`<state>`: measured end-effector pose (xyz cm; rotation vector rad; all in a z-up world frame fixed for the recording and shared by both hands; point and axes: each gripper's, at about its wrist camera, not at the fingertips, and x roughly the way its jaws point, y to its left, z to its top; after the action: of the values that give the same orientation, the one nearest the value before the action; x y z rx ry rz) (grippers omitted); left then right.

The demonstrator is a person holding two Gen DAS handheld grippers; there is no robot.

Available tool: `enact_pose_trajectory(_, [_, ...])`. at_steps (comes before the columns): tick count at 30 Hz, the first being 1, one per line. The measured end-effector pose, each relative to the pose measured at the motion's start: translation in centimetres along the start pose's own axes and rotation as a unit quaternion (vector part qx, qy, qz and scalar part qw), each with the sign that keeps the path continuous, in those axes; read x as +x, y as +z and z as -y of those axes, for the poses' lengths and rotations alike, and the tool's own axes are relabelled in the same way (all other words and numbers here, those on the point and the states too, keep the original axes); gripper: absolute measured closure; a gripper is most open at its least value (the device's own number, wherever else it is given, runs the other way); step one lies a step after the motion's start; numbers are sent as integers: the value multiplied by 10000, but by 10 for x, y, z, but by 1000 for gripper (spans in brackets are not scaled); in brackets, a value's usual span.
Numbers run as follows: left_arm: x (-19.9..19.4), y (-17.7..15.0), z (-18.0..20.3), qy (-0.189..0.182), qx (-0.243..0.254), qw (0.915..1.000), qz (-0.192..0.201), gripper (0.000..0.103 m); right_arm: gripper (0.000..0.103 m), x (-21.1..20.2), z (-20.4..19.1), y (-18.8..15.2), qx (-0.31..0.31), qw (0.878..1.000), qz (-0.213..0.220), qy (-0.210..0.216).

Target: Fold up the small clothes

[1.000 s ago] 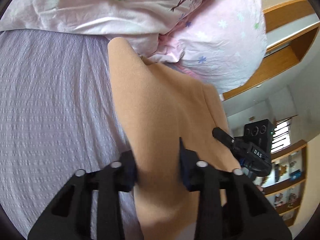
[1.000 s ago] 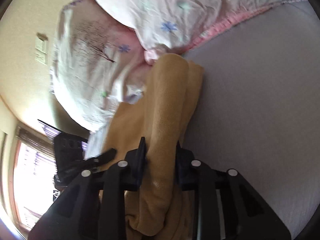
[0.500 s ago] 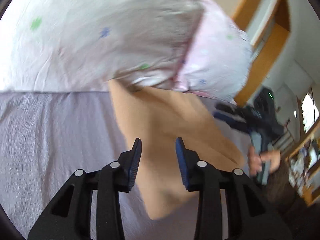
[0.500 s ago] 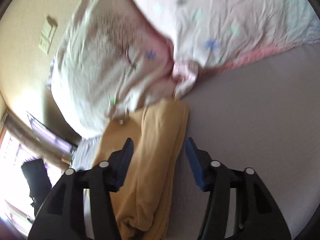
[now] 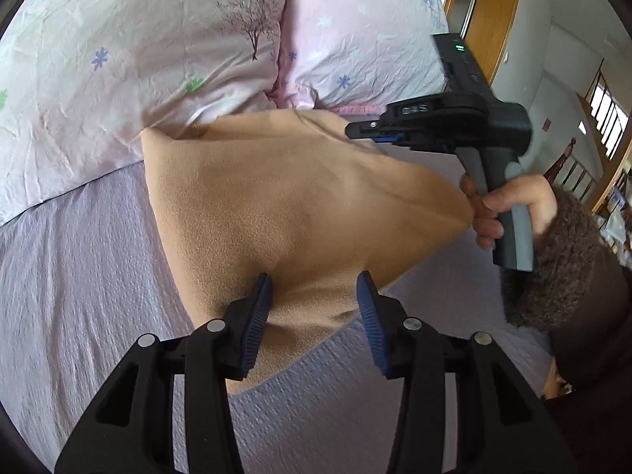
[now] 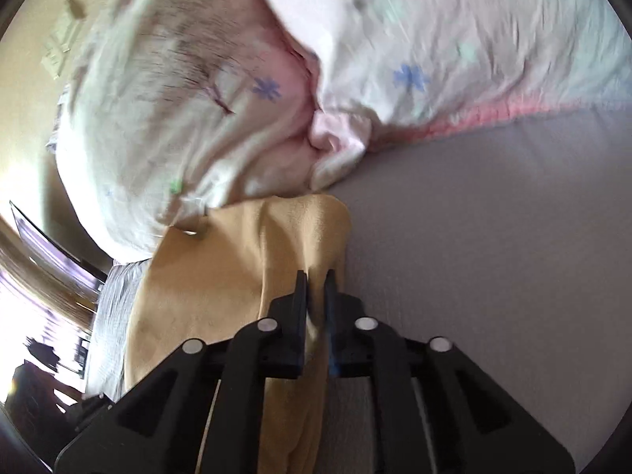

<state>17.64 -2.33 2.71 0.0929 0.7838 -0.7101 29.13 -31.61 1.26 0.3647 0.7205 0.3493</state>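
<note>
A tan fleece garment (image 5: 284,205) lies on the lilac bedsheet (image 5: 79,276), its far edge against the pillows. My left gripper (image 5: 314,296) is open, its blue pads on either side of the garment's near part, with cloth between them but not clamped. My right gripper (image 6: 315,288) is shut on a fold of the same garment (image 6: 221,276) at its right far corner. In the left wrist view the right gripper (image 5: 399,132) shows at the garment's far right edge, held by a hand in a brown fuzzy sleeve.
Two pink floral pillows (image 5: 158,39) lie along the head of the bed, touching the garment. The lilac sheet (image 6: 493,256) spreads to the right of the garment. A wooden door frame (image 5: 497,12) and shelves stand beyond the bed.
My left gripper opened and let go of the garment a second ago and stays open. My right gripper opened half a second ago and has now shut again on a fold near the pillows.
</note>
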Motion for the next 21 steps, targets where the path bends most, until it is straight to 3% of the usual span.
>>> enact_pose_trajectory(2, [-14,-4,-5,-108,-255,9995,131,45,36,-39,-14,-13,-300,9985,423,183])
enact_pose_trajectory(4, [-31,-10,-9,-102,-597,9978,260,30,30,-67,-29,-30,-623,9957,582,371])
enact_pose_trajectory(6, [-49,-20,-11,231,-963,9943,388,7,21,-83,-38,-49,-794,9946,492,447])
enact_pose_trajectory(7, [-52,-22,-10,446,-1080,9922,435,3,7,-87,-43,-61,-857,9950,400,305])
enact_pose_trajectory(8, [-57,-27,-9,656,-1166,9899,463,1,2,-93,-43,-72,-875,9955,363,47])
enact_pose_trajectory(11, [-56,-34,-6,1120,-1336,9843,284,1,2,-89,-53,-100,-944,9905,167,-990])
enact_pose_trajectory(12, [-54,-35,-5,1264,-1374,9823,158,1,2,-87,-55,-107,-971,9885,77,-1160])
enact_pose_trajectory(14, [-43,-35,-3,1482,-1386,9792,-76,1,2,-76,-56,-122,-1007,9875,-162,-1198])
enact_pose_trajectory(21, [-17,-42,-1,1714,-1342,9746,-517,1,2,-54,-56,-142,-993,9861,-580,-1196])
